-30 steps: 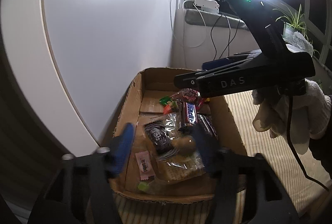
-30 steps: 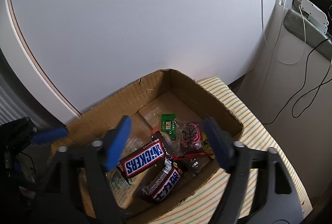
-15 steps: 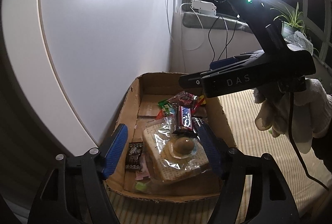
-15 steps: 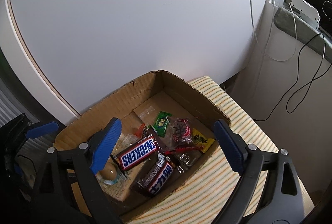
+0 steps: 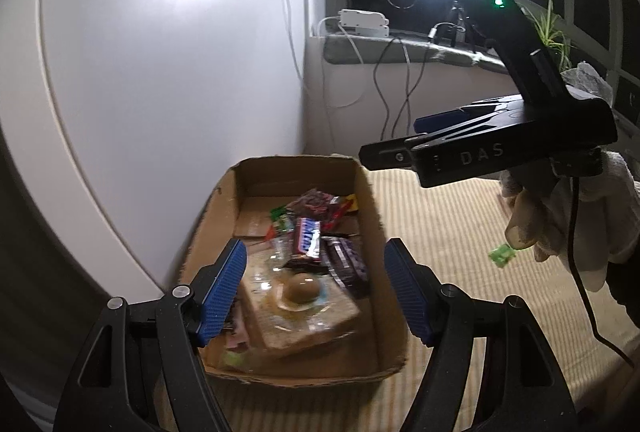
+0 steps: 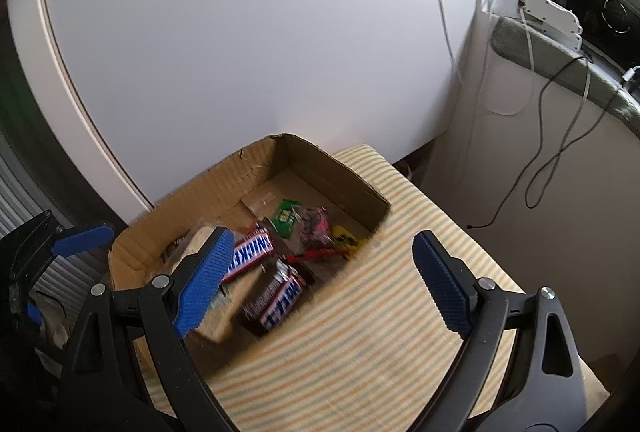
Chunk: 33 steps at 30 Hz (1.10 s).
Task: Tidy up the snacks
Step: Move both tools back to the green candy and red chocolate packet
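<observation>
I see the cardboard box [image 5: 304, 167] sitting on the table [image 5: 440, 232], against the wall panel [image 5: 160, 71]. Inside, a Snickers bar [image 6: 250, 254] lies near the middle, another bar [image 6: 280, 298] just in front of it — small packets [image 6: 308, 224] behind. One candy [image 5: 502, 256] lies apart, on the table right of the box.

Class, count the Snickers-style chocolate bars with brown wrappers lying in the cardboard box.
2: a Snickers bar mid-box, and a second bar beside it near the box's striped-cloth side. Others may be hidden.
</observation>
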Each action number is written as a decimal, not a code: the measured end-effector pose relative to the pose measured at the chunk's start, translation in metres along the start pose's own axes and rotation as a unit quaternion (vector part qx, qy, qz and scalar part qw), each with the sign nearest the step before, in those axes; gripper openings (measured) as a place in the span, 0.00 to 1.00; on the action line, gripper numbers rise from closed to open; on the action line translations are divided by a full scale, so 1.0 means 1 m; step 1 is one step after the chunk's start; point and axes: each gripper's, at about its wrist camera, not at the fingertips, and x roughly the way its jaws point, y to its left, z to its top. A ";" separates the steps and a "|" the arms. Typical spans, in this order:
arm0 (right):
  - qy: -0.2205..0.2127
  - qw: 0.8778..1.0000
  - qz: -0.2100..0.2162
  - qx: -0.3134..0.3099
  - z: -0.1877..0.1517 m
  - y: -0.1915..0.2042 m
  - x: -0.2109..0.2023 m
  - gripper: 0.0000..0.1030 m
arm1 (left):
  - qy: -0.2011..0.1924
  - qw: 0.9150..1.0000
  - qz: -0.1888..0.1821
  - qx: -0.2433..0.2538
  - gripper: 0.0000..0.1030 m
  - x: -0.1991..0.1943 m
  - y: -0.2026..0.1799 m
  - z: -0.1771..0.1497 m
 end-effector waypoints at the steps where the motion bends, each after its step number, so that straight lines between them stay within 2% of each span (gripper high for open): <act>1: -0.003 1.000 -0.004 0.001 -0.004 -0.004 -0.007 0.90 | 0.000 1.000 -0.002 0.001 0.69 0.000 -0.003 0.001; 11: -0.031 0.998 -0.042 0.048 -0.041 -0.063 -0.068 0.90 | 0.005 0.999 -0.048 0.014 0.69 0.007 -0.048 0.003; 19: -0.023 0.991 -0.078 0.105 -0.085 -0.134 -0.101 0.90 | 0.025 0.995 -0.090 0.040 0.69 0.026 -0.093 0.003; 26: -0.010 0.985 -0.095 0.141 -0.120 -0.182 -0.115 0.90 | 0.043 0.991 -0.115 0.062 0.68 0.040 -0.126 0.002; 33: 0.008 0.985 -0.092 0.144 -0.142 -0.203 -0.110 0.90 | 0.059 0.986 -0.124 0.093 0.66 0.053 -0.155 0.002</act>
